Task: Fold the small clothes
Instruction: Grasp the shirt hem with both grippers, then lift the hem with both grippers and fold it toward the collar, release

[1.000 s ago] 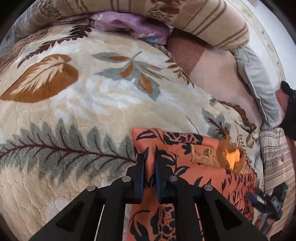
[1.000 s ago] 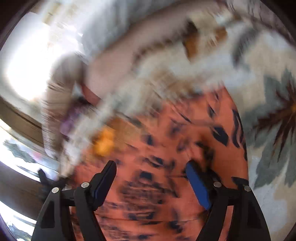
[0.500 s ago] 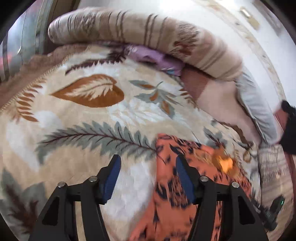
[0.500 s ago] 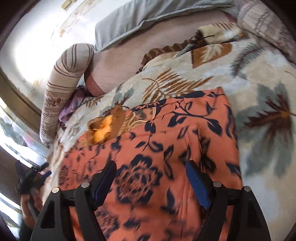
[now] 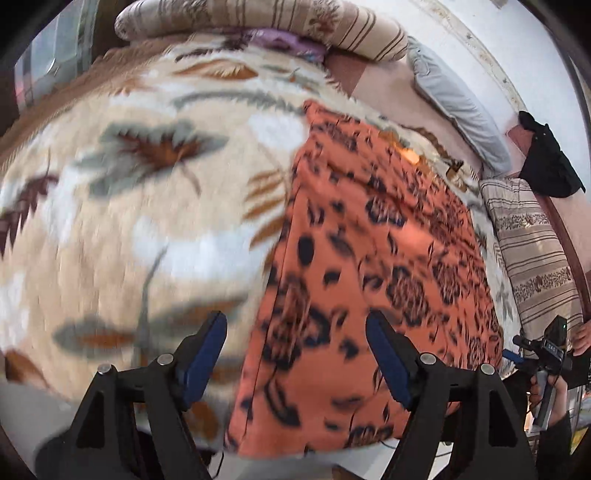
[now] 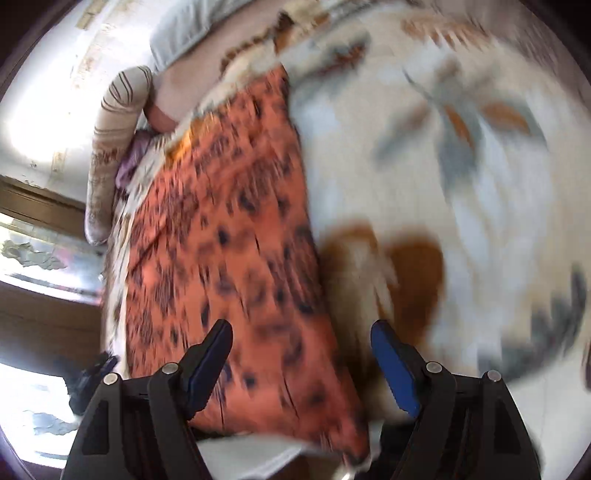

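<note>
An orange garment with dark floral print lies flat as a long folded strip on a cream leaf-patterned blanket. My left gripper is open and empty, hovering above the garment's near left edge. In the right wrist view the same garment runs from the near edge up toward the pillows. My right gripper is open and empty above the garment's near right edge. Both views are motion-blurred.
Striped bolsters and a grey pillow line the far side of the bed. A striped cushion lies at the right. A purple cloth sits under the bolster. The bed's near edge is just below both grippers.
My left gripper let go of the garment's corner and opened. Both grippers pulled back toward the near edge of the bed, so the whole folded garment now shows.
</note>
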Demonstrator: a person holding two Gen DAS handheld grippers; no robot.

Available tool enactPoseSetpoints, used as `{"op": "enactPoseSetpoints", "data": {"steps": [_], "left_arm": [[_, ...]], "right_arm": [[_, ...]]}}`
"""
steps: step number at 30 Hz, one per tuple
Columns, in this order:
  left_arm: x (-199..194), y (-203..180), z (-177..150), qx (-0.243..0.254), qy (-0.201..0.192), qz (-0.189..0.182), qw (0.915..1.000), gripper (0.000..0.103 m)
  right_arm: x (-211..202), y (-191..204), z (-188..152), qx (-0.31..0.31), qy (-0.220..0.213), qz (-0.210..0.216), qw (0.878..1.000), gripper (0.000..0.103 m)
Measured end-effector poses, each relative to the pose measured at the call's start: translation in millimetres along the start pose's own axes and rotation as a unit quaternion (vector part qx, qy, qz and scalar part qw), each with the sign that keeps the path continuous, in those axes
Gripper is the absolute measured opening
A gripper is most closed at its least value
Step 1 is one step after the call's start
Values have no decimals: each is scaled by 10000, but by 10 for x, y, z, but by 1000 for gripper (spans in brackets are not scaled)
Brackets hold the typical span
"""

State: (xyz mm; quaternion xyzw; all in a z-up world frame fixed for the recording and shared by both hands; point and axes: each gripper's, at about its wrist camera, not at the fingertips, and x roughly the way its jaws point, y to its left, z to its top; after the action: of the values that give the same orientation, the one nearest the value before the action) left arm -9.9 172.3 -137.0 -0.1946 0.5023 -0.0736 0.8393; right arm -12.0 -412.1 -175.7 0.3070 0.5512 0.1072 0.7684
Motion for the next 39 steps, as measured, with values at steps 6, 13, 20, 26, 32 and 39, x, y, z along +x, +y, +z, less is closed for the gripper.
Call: {"op": "enactPoseSetpoints", "data": {"steps": [6, 13, 20, 26, 32, 39], "left_arm": [[80, 150, -288, -486, 402, -113, 9979, 78], [34, 125, -463, -505, 452, -218, 9975, 78], [105, 83, -464, -156, 683, 248, 9972, 11], [93, -1, -467, 91, 602, 472, 9970, 43], [164, -89, -450, 270, 565, 497, 9968, 17], [-170, -131, -313, 204, 216, -22, 9996, 7]], "right_arm": [[99, -175, -285, 89, 179, 336, 9992, 80], [155, -97, -372, -164, 345, 341, 9987, 58], [194, -32, -370, -339, 403, 213, 9984, 48], [180, 13, -396, -397, 359, -38, 9986, 53], [252, 59, -386, -573, 533, -52, 9969, 40], [-50, 167, -349, -488, 239, 446, 9975, 10]]}}
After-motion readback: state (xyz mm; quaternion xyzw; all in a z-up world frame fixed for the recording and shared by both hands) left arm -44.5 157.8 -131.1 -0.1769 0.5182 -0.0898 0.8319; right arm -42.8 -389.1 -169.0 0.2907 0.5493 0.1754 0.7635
